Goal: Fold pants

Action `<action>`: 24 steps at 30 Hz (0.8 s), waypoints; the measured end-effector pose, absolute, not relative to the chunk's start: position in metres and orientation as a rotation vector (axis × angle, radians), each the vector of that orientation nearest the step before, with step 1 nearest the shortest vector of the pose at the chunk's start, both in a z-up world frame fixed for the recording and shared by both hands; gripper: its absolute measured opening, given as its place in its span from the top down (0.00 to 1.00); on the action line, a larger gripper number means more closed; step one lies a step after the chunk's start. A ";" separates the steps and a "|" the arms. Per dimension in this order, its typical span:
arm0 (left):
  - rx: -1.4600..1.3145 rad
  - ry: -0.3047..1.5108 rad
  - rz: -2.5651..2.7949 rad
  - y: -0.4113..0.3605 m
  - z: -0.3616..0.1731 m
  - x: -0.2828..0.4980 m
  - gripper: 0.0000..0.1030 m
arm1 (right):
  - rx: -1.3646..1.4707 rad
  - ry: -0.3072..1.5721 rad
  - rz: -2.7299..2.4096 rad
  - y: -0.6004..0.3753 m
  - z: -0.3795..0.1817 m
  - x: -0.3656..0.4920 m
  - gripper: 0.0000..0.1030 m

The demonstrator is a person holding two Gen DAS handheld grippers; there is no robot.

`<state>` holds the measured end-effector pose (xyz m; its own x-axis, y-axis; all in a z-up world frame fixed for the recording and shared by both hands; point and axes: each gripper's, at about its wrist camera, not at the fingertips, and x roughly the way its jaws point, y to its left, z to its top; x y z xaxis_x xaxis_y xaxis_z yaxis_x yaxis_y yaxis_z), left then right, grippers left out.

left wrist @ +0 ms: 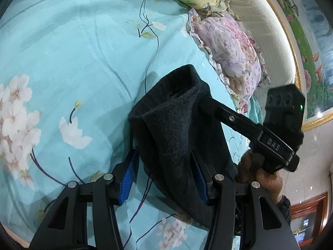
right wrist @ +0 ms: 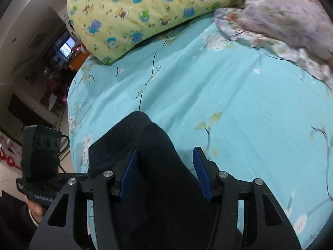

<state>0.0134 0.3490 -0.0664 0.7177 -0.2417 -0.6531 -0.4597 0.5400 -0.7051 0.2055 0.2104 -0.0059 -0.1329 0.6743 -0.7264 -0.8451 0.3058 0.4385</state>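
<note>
The black pants (left wrist: 174,129) are bunched and lifted above the turquoise floral bedspread (left wrist: 72,62). In the left wrist view my left gripper (left wrist: 164,156) has its blue pads (left wrist: 130,173) spread wide, with the cloth draped between them and not pinched. The right gripper (left wrist: 208,102) comes in from the right, its tip buried in the cloth. In the right wrist view the pants (right wrist: 149,156) hang between my right gripper's (right wrist: 166,154) wide-apart blue pads (right wrist: 200,170). The left gripper's body (right wrist: 39,162) shows at lower left.
A yellow cartoon-print quilt (right wrist: 145,10) and a pink floral pillow (left wrist: 231,48) lie at the head of the bed against a cream headboard (left wrist: 260,31). The bed's left edge (right wrist: 70,104) drops toward dark cluttered furniture (right wrist: 41,73).
</note>
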 end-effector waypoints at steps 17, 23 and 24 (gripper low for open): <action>-0.932 0.747 0.152 0.334 -0.034 0.012 0.80 | -0.150 1.032 1.380 0.190 0.018 0.194 0.80; -0.877 0.687 0.079 0.309 0.003 0.011 0.82 | -0.060 0.968 1.380 0.152 0.048 0.191 0.81; -0.866 0.681 0.067 0.304 0.008 0.011 0.82 | -0.044 0.958 1.376 0.144 0.053 0.191 0.81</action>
